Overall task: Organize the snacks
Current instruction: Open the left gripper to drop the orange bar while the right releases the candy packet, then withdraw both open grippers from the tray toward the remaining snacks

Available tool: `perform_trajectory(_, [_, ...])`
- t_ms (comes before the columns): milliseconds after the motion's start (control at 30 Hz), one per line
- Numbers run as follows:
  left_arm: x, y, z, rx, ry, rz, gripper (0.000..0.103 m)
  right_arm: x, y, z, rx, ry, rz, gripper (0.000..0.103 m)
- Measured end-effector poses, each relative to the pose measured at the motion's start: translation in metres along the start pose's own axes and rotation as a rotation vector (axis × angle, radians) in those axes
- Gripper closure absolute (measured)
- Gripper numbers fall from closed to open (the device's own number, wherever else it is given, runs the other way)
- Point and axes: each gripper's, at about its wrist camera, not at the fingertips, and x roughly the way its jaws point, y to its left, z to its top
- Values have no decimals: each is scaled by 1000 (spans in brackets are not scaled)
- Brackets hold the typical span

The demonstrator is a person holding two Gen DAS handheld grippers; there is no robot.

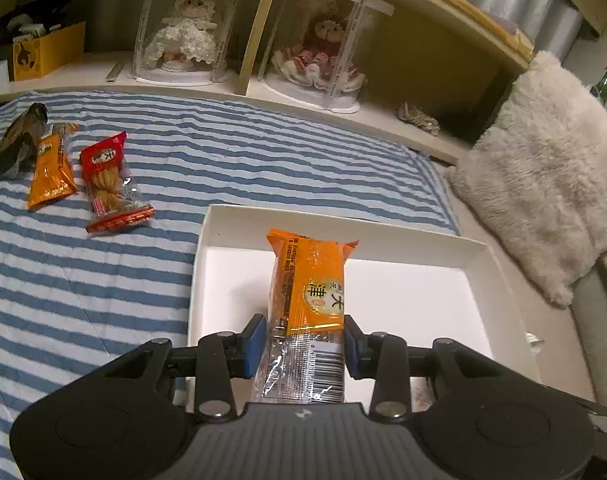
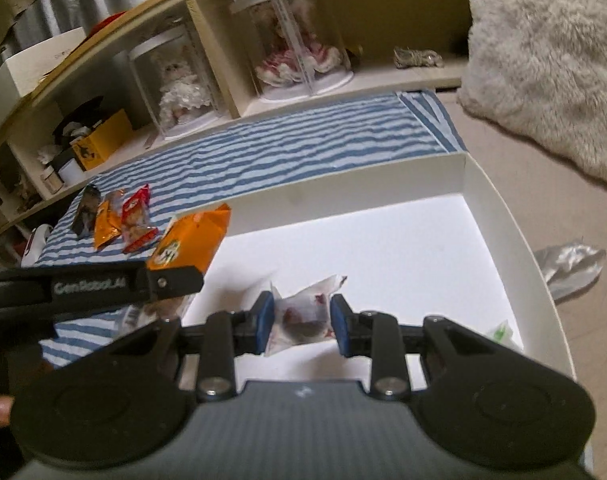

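My left gripper [image 1: 303, 338] is shut on a long orange snack packet [image 1: 309, 280] and holds it above the white box [image 1: 383, 230]. In the right wrist view that packet [image 2: 191, 240] hangs over the box's left wall [image 2: 343, 190]. My right gripper [image 2: 299, 324] is shut on a small clear-wrapped dark snack [image 2: 303, 316] low over the box floor. On the blue-striped cloth [image 1: 223, 152] lie a dark packet [image 1: 19, 140], another orange packet [image 1: 49, 168] and a red packet [image 1: 111, 184].
A shelf unit [image 1: 383, 116] with two cased dolls [image 1: 187, 24] runs behind the cloth. A furry cushion [image 1: 543, 168] lies to the right. A yellow box [image 1: 43, 54] sits on the shelf at left. A crumpled silver wrapper [image 2: 571, 264] lies right of the white box.
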Motion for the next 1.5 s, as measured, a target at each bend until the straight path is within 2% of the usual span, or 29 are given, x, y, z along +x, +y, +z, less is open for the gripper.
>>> perform_trajectory(167, [11, 12, 6, -15, -19, -17, 61, 7, -3, 1, 36, 19, 7, 67])
perform_trajectory(300, [22, 20, 10, -26, -6, 16, 61, 11, -3, 1, 36, 28, 6, 67])
perform_trajectory(367, [25, 22, 9, -2, 1, 34, 55, 12, -3, 1, 37, 33, 4, 67])
perform_trajectory(400, [24, 23, 8, 2, 6, 36, 44, 13, -3, 1, 38, 36, 4, 67])
perform_trajectory(433, [24, 25, 7, 3, 10, 33, 38, 14, -4, 1, 38, 38, 3, 67])
perform_trajectory(567, [20, 26, 3, 25, 30, 4, 34, 15, -3, 4, 41, 40, -1, 67])
perform_trajectory(767, [3, 19, -2, 80, 46, -22, 17, 12, -2, 4, 39, 21, 9, 67])
perform_trajectory(833, [-5, 15, -4, 115, 50, 1, 9, 11, -3, 4, 38, 15, 8, 66])
perform_trajectory(967, [-14, 15, -11, 169, 70, 24, 6, 10, -5, 4, 49, 4, -5, 65])
perform_trajectory(1067, [-17, 19, -17, 172, 97, 30, 1, 9, -4, 3, 46, -5, -19, 60])
perform_trajectory(1133, [-18, 22, -20, 170, 108, 30, 0, 8, -3, 2, 47, -17, -50, 41])
perform_trajectory(1167, [-18, 23, -22, 167, 110, 30, 0, 7, -3, 1, 52, -20, -69, 25])
perform_trajectory(1200, [-19, 24, -23, 163, 111, 29, 0, 5, -3, 1, 55, -22, -83, 18])
perform_trajectory(1367, [-22, 29, -26, 140, 118, 24, 0, 0, -8, -1, 68, 21, -114, 2])
perform_trajectory(1500, [-25, 33, -27, 133, 126, 32, 0, -6, -6, -5, 38, 52, -140, 1])
